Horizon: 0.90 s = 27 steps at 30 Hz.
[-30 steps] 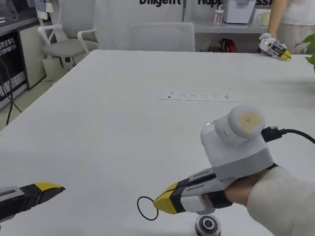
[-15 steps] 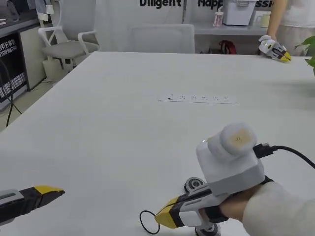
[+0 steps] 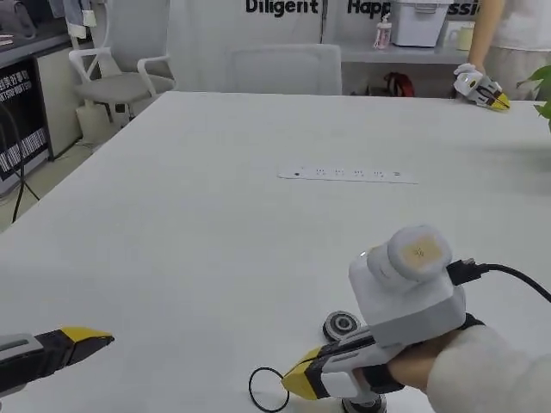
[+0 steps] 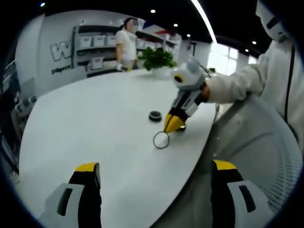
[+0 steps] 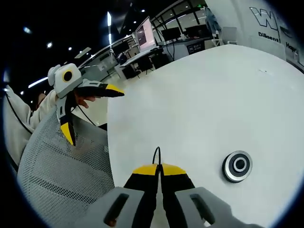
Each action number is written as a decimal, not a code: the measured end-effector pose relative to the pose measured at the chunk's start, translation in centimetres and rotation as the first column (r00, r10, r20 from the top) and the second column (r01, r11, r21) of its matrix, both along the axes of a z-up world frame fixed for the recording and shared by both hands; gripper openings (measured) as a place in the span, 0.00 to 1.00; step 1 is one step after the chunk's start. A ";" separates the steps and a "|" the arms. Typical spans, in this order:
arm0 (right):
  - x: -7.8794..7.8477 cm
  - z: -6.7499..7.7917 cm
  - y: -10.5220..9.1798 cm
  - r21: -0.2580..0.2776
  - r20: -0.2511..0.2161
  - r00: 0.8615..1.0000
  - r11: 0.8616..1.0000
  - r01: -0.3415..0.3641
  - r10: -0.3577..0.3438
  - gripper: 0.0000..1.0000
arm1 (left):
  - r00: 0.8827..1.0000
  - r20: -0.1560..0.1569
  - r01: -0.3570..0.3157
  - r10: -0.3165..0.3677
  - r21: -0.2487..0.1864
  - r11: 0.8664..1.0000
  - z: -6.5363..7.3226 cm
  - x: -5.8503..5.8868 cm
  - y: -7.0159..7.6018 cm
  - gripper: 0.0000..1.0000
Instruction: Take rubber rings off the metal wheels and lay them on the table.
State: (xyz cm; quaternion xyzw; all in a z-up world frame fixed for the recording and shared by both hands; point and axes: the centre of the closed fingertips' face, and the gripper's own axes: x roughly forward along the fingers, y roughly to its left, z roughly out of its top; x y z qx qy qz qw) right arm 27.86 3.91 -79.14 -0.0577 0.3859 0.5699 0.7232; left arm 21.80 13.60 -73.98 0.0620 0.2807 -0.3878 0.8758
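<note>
right tool [image 3: 297, 385] is clamped shut on the rim of the rubber ring [image 3: 269, 389], low over the table [image 3: 215, 215] by its near edge, near a metal wheel [image 3: 343, 325]. i'd set the ring flat first, then part the jaws and back straight out so it doesn't drag or slip off that edge. left tool [image 4: 155, 165] sits jaws wide apart, further left along the near edge.

lower wheel [image 3: 366, 406] cropped, left gripper [image 3: 103, 337] cropped

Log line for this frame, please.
right gripper shut on ring | left gripper open, near table edge | wheel on table beside right gripper
</note>
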 end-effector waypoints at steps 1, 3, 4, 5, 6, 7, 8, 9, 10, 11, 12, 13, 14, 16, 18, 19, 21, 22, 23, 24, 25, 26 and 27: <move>0.0 -0.1 -0.1 -0.005 0.003 1.000 1.000 0.001 0.000 0.00 | 1.000 0.002 -0.002 0.002 0.000 1.000 0.0 0.0 0.0 0.98; 0.2 -0.4 -0.3 -0.022 0.011 1.000 1.000 0.004 -0.004 0.00 | 1.000 0.004 -0.005 0.005 -0.001 1.000 0.0 0.1 0.1 0.98; 0.2 -0.4 -0.3 -0.024 0.013 1.000 1.000 0.004 -0.004 0.00 | 1.000 0.004 -0.006 0.006 -0.002 1.000 0.0 0.1 0.1 0.98; 0.2 -0.5 -0.3 -0.027 0.015 1.000 1.000 0.002 -0.002 0.00 | 1.000 0.004 -0.007 0.007 -0.001 1.000 0.0 0.1 0.1 0.97; 0.2 -0.5 -0.3 -0.028 0.016 1.000 1.000 0.002 -0.001 0.00 | 1.000 0.004 -0.007 0.007 -0.001 1.000 0.0 0.1 0.2 0.97; 0.2 -0.5 -0.4 -0.028 0.018 1.000 1.000 0.000 0.000 0.00 | 1.000 0.004 -0.008 0.008 0.000 1.000 0.0 0.1 0.2 0.97; 0.3 -0.4 -0.4 -0.031 0.029 1.000 1.000 0.000 0.001 0.02 | 1.000 0.003 -0.008 0.008 0.000 1.000 0.0 0.1 0.2 0.97; 0.5 -0.4 -0.4 -0.034 0.043 0.999 0.999 0.001 0.000 0.04 | 1.000 0.004 -0.008 0.008 0.001 1.000 0.0 0.1 0.2 0.97; 0.7 -0.3 -0.5 -0.033 0.049 0.999 0.999 0.005 -0.003 0.05 | 1.000 0.003 -0.009 0.009 0.001 1.000 0.0 0.1 0.2 0.97; 0.8 -0.3 -0.5 -0.032 0.050 0.999 0.999 0.008 -0.006 0.06 | 1.000 0.002 -0.009 0.009 0.002 1.000 0.0 0.0 0.2 0.97; 0.9 -0.2 -0.6 -0.031 0.050 0.999 0.999 0.011 -0.009 0.06 | 1.000 0.001 -0.009 0.009 0.003 1.000 -0.1 0.0 0.2 0.97; 1.0 0.0 -0.7 -0.028 0.055 0.998 1.000 0.015 -0.014 0.06 | 1.000 0.000 -0.009 0.009 0.004 1.000 -0.1 0.0 0.2 0.97; 1.2 0.1 -0.8 -0.026 0.060 0.998 0.999 0.020 -0.018 0.07 | 1.000 -0.001 -0.009 0.009 0.006 1.000 -0.1 0.0 0.2 0.96; 1.6 0.4 -1.0 -0.020 0.072 0.997 0.999 0.026 -0.025 0.08 | 1.000 -0.001 -0.009 0.009 0.008 1.000 -0.1 0.0 0.3 0.96; 1.8 0.8 -1.1 -0.010 0.084 0.996 1.000 0.026 -0.025 0.09 | 1.000 -0.002 -0.010 0.010 0.008 1.000 -0.1 0.0 0.3 0.96; 2.0 0.9 -1.1 -0.006 0.089 0.996 1.000 0.026 -0.025 0.09 | 1.000 -0.003 -0.010 0.010 0.010 1.000 -0.1 0.0 0.3 0.96; 2.2 1.4 -1.3 0.006 0.104 0.994 1.000 0.029 -0.029 0.11 | 1.000 0.000 -0.009 0.009 0.010 1.000 -0.1 0.0 0.3 0.96; 2.3 1.6 -1.3 0.013 0.110 0.993 0.999 0.029 -0.031 0.12 | 1.000 0.002 -0.008 0.008 0.008 1.000 0.0 0.0 0.2 0.96; 2.4 2.1 -1.2 0.026 0.116 0.993 0.999 0.028 -0.031 0.12 | 1.000 0.001 -0.009 0.009 0.005 1.000 0.0 0.0 0.2 0.96; 2.5 2.4 -1.2 0.036 0.120 0.992 0.999 0.026 -0.030 0.13 | 1.000 0.000 -0.010 0.010 0.005 1.000 0.0 0.0 0.2 0.96; 2.6 3.0 -1.1 0.059 0.127 0.991 0.998 0.023 -0.031 0.13 | 1.000 -0.002 -0.012 0.012 0.005 1.000 0.0 0.0 0.2 0.96; 2.7 3.4 -1.0 0.074 0.132 0.991 0.997 0.027 -0.036 0.15 | 1.000 -0.003 -0.012 0.012 0.004 1.000 0.0 0.0 0.2 0.96; 2.8 3.8 -1.0 0.087 0.139 0.990 0.996 0.027 -0.039 0.15 | 1.000 -0.003 -0.012 0.012 0.003 1.000 0.0 0.0 0.2 0.96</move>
